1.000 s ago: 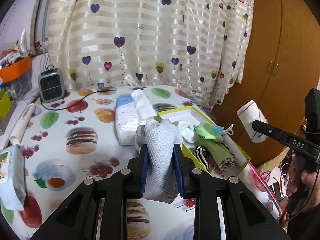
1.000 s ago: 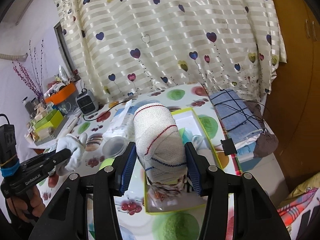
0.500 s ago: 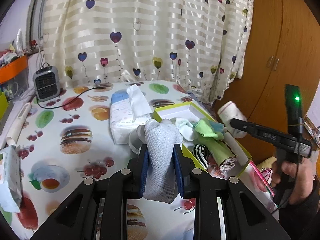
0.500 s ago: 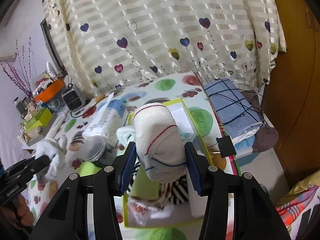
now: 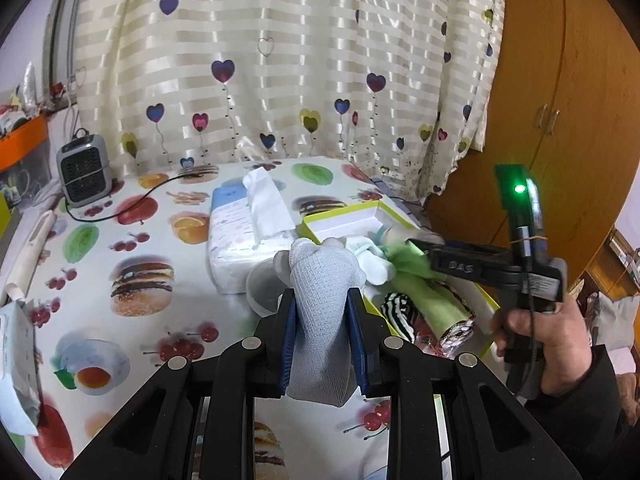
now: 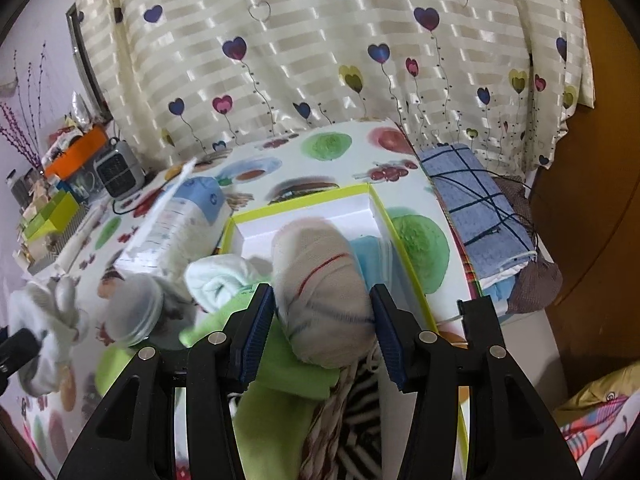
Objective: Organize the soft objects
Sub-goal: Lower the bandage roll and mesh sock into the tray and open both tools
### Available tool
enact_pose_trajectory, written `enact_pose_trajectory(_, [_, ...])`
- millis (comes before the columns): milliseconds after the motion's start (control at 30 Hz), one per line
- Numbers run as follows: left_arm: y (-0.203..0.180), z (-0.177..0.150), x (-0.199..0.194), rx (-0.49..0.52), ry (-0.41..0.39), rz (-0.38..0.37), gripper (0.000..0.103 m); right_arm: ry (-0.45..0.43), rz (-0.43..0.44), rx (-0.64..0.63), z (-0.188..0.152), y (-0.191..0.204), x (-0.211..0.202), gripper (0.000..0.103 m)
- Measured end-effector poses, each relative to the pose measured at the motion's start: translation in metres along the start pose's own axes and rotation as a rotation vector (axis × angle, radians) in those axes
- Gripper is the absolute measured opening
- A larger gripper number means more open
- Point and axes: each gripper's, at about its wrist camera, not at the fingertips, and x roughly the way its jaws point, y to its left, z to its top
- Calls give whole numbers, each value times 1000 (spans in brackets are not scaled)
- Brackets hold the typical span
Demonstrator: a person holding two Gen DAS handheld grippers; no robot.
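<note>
My left gripper (image 5: 322,300) is shut on a pale grey glove (image 5: 320,272), held above the fruit-print table just left of the yellow-rimmed box (image 5: 340,213). The right gripper (image 6: 322,300) is shut on a rolled white sock with red and blue stripes (image 6: 320,276). It hangs low inside the box (image 6: 304,199), and the roll touches a green cloth (image 6: 280,364) there. A pale blue sock (image 6: 224,276) and a striped cloth (image 6: 352,432) also lie in the box. In the left wrist view the right gripper (image 5: 420,246) reaches into the box, held by a hand (image 5: 548,332).
A pack of tissues (image 5: 244,236) and a round clear tub (image 5: 262,288) lie left of the box. A small heater (image 5: 84,172) with its cord stands at the back left. Folded blue checked cloth (image 6: 476,208) lies right of the box. A wooden wardrobe (image 5: 560,80) stands beyond.
The right gripper has come down and forward with the sock roll, from above the box to low inside it. The left gripper with the glove has barely shifted.
</note>
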Motion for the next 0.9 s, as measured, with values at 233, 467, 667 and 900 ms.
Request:
enact_pose_trajectory(233, [-9, 3, 9, 14, 11, -16, 23, -6, -23, -37, -2, 2, -4, 52])
enact_pose_trajectory(467, [-27, 7, 17, 36, 18, -45, 23, -88, -3, -19, -4, -3, -43, 52])
enact_pose_trajectory(667, [-46, 12, 33, 53, 34, -70, 23, -106, 1, 19, -19, -16, -63, 52])
enact_pose_trajectory(900, [-72, 20, 55, 74, 50, -108, 23, -108, 14, 63, -32, -30, -71, 52])
